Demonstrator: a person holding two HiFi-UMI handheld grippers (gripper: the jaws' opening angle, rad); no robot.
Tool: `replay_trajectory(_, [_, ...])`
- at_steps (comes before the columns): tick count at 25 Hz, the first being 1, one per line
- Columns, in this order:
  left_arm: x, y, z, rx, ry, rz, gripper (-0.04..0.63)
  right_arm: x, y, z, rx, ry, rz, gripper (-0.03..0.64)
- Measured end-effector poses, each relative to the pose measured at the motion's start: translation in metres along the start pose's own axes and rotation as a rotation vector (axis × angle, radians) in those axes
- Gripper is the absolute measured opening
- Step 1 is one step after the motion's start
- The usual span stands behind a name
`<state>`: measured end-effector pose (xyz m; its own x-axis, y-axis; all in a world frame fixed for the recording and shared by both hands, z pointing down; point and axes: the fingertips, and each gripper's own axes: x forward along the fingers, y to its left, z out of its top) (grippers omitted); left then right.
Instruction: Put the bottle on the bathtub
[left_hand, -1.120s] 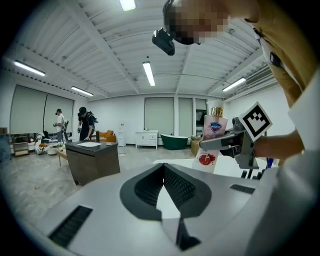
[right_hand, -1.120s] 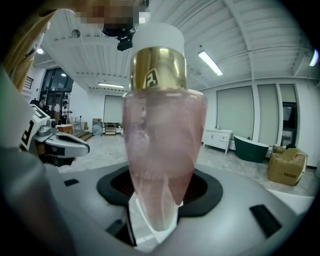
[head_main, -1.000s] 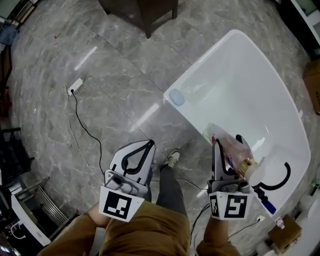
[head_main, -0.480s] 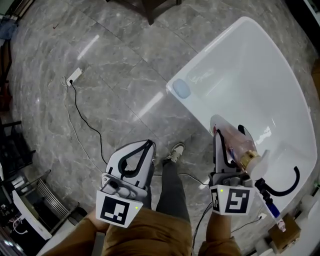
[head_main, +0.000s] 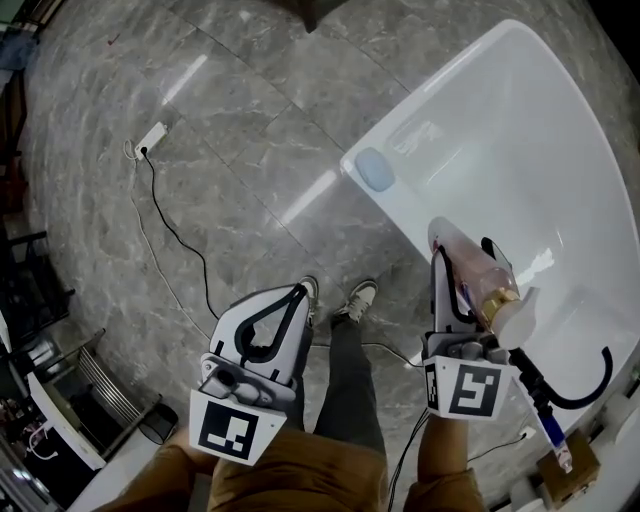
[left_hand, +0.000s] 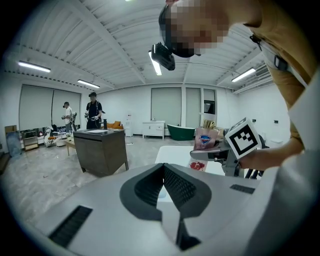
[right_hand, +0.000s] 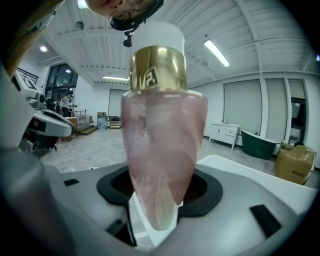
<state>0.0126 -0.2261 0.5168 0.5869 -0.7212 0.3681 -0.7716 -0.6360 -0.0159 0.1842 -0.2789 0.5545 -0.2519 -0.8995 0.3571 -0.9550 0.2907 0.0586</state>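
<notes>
A pink see-through bottle (head_main: 470, 274) with a gold collar and white cap lies between the jaws of my right gripper (head_main: 461, 256), which is shut on it. It hangs over the near rim of the white bathtub (head_main: 520, 150), cap toward me. In the right gripper view the bottle (right_hand: 161, 145) fills the middle, and the right gripper (right_hand: 159, 212) clamps its lower part. My left gripper (head_main: 285, 305) is held over the floor to the left, jaws shut with nothing between them. From the left gripper (left_hand: 163, 167) view I see the bottle (left_hand: 204, 139) and tub rim (left_hand: 172, 154).
A blue oval pad (head_main: 376, 170) lies on the tub's rim corner. A black curved hose (head_main: 592, 385) sits at the tub's near end. A power strip (head_main: 150, 143) and its cable (head_main: 170, 255) lie on the marble floor. A dark cabinet (left_hand: 100, 150) stands ahead, left.
The head view has shifted, so the tub sits higher and further right in frame. The right gripper still holds the bottle over the rim. Both shoes now show.
</notes>
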Motion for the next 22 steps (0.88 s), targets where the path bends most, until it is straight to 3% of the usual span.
replay_trajectory(22, [0.041,0.009,-0.049,-0.054,0.036,0.024,0.008,0.054,0.001,-0.068,-0.017,0.044,0.028,0.238])
